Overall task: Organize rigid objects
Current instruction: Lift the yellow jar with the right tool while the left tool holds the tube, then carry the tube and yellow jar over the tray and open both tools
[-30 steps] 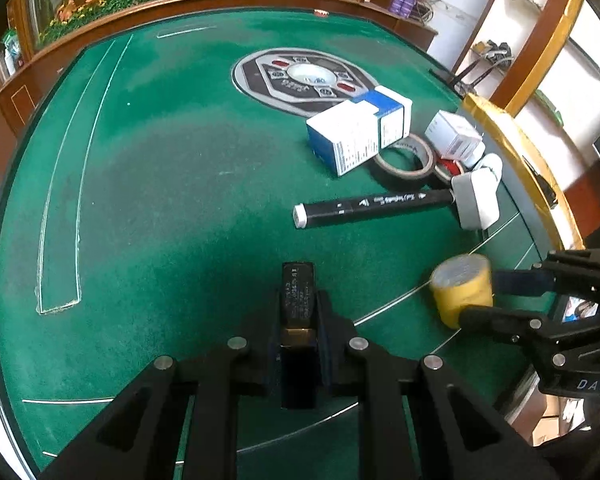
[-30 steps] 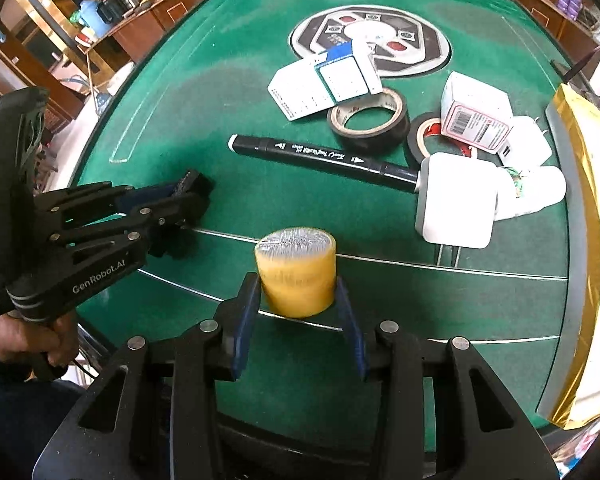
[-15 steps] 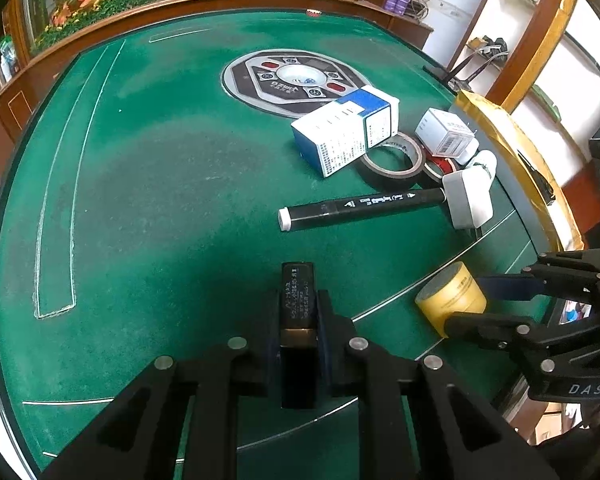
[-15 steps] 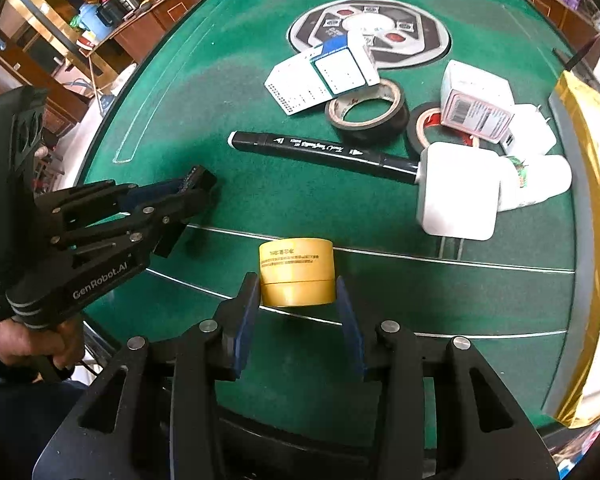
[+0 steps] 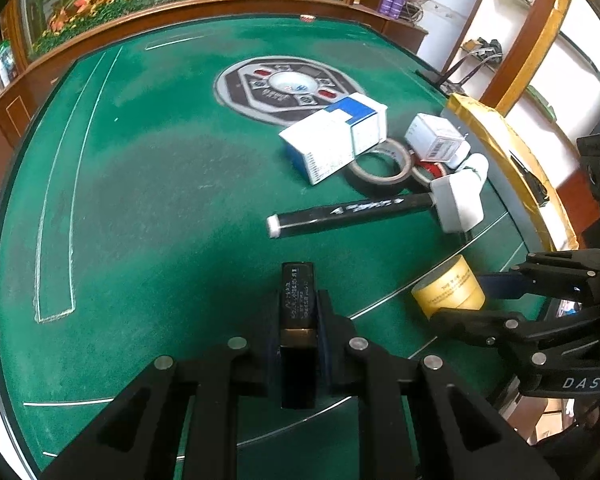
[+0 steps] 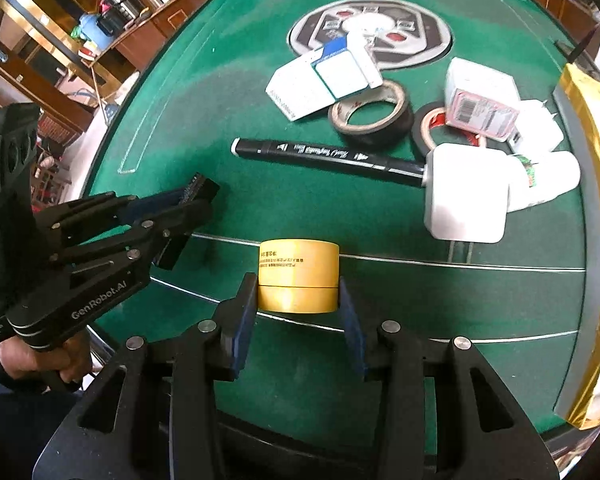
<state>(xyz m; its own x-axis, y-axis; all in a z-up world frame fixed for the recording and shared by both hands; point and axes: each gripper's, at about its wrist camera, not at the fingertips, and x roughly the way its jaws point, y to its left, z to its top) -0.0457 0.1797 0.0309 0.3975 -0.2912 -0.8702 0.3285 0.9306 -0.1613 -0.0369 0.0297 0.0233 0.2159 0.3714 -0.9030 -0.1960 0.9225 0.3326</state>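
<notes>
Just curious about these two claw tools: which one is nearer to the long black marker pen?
Left, by a little. The left gripper, jaws shut on a small black stick, sits just short of the marker, near its capped end. The right gripper grips the yellow tape roll, farther back.

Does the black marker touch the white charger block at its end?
Touching. In the right wrist view the black marker butts straight against the white charger block, no felt visible between.

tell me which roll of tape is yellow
The yellow roll between the right tool's fingers; the other two rolls, by the boxes, are black.
</notes>
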